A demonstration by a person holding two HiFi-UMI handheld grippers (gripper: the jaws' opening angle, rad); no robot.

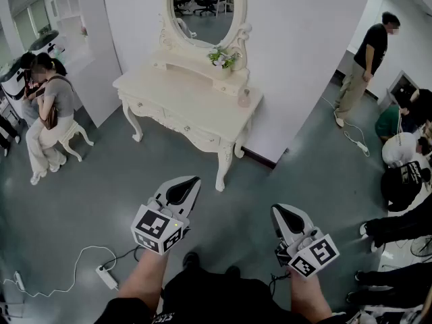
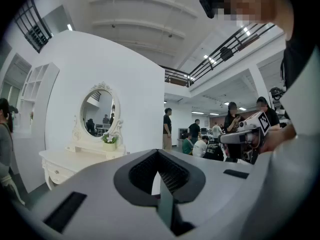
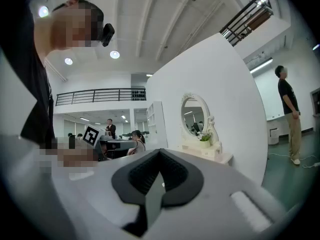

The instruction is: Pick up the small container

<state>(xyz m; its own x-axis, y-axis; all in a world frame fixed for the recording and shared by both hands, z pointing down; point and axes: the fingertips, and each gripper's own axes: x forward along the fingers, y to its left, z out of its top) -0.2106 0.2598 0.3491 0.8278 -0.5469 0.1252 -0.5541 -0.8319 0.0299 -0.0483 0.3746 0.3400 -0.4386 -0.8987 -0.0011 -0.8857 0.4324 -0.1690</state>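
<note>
A small pinkish container (image 1: 244,98) stands at the right end of a cream dressing table (image 1: 169,96), near an oval mirror (image 1: 206,9) and a little flower pot (image 1: 223,59). Both grippers are held low over the grey floor, well short of the table and apart from it. My left gripper (image 1: 191,179) points toward the table's front leg, and its jaws meet with nothing between them. The right gripper (image 1: 278,209) is also shut and empty. In the left gripper view the left gripper (image 2: 159,151) faces the table (image 2: 60,159); in the right gripper view the right gripper (image 3: 160,151) faces it (image 3: 212,155) too.
A person sits on a stool (image 1: 47,106) left of the table. Another person stands (image 1: 364,52) at the right, and several sit or crouch along the right edge (image 1: 405,167). A power strip with its cable (image 1: 106,275) lies on the floor at the lower left.
</note>
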